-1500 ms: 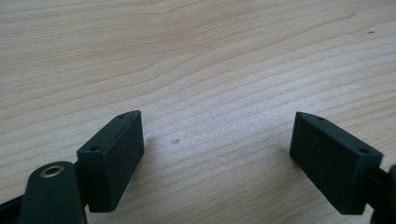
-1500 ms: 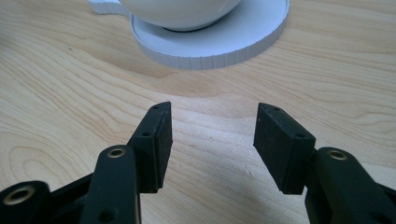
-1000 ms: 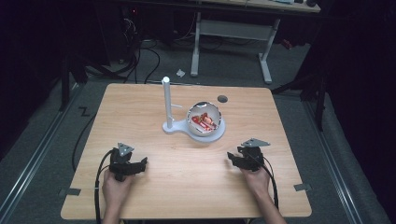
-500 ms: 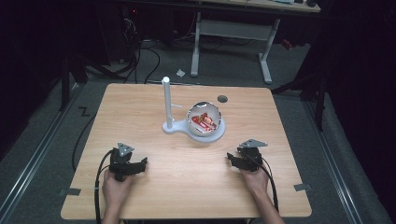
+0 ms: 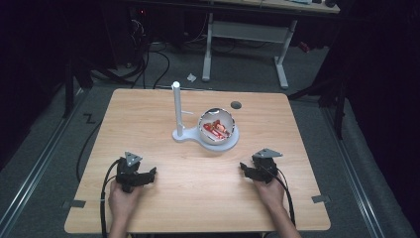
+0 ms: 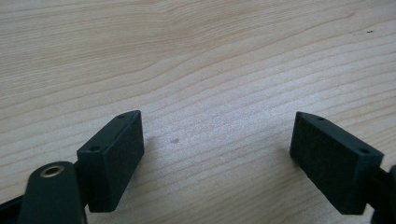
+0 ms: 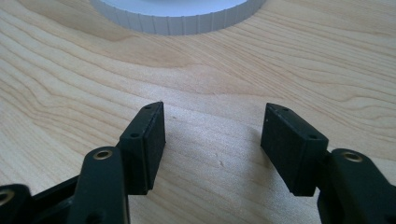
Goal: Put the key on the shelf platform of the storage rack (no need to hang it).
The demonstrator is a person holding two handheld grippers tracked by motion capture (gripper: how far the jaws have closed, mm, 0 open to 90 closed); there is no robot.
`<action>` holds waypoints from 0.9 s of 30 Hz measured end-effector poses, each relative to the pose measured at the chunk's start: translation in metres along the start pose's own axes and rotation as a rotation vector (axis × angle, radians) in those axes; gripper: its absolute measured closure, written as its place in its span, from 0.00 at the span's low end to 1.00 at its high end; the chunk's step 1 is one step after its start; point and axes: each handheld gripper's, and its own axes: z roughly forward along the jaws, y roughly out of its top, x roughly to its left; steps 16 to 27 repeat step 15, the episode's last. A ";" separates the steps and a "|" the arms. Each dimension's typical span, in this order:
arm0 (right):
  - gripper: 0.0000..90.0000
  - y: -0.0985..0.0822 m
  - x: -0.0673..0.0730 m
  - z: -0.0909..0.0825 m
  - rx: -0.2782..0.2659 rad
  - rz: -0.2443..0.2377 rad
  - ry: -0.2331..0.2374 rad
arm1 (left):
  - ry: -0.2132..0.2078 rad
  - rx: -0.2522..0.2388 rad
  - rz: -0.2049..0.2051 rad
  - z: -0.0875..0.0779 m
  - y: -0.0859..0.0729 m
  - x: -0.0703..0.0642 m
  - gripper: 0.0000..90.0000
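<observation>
Just two grippers, left (image 5: 150,172) and right (image 5: 243,167), fingers apart, one bowl (image 5: 216,127), perhaps sweets inside.

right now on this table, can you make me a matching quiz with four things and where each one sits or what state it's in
Things:
1. left gripper
2. white upright post
3. bowl of red items
4. dark round hole

Places or states:
A. in the tabletop near the far edge
B. jaws open, low over bare wood at the near left
C. resting on the round white base, right of the post
D. standing at the left end of the white base

Pairs: 1-B, 2-D, 3-C, 4-A
</observation>
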 end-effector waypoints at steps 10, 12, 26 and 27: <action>0.44 0.000 0.000 0.000 0.001 0.003 -0.001 | 0.000 -0.001 0.002 0.000 0.000 0.000 0.20; 0.44 0.000 0.000 0.000 0.001 0.004 -0.002 | 0.000 -0.002 0.001 0.000 0.000 0.000 0.20; 0.44 0.000 0.000 0.000 0.001 0.002 -0.003 | 0.000 -0.002 0.001 0.000 0.000 0.000 0.20; 0.44 0.000 0.000 0.000 0.001 0.002 -0.003 | 0.000 -0.002 0.001 0.000 0.000 0.000 0.20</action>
